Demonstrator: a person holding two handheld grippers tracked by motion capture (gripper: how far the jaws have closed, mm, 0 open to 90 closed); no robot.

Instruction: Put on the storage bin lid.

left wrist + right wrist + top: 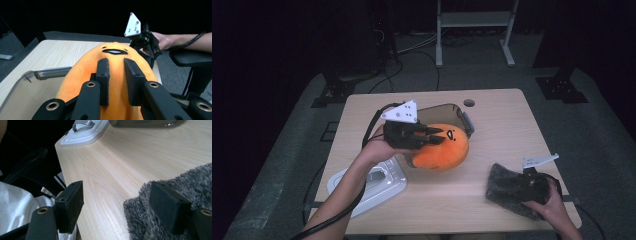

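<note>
My left gripper (434,136) is shut on an orange plush toy (447,150) with a small face, pinching its fabric between the two pads. In the left gripper view the jaws (115,62) stand close together on the plush (115,53), which hangs at the near edge of a clear plastic container (452,109). At the table's front right my right gripper (516,187) rests on a grey fuzzy cloth (501,182). The right gripper view shows it open (117,195), one pad on the cloth (192,180) and the other over bare wood.
A white lid with a grey handle (379,182) lies at the front left of the wooden table (502,130), close to the edge. The clear container's rim (47,72) is just below the plush. A cable hole (469,103) sits near the back edge.
</note>
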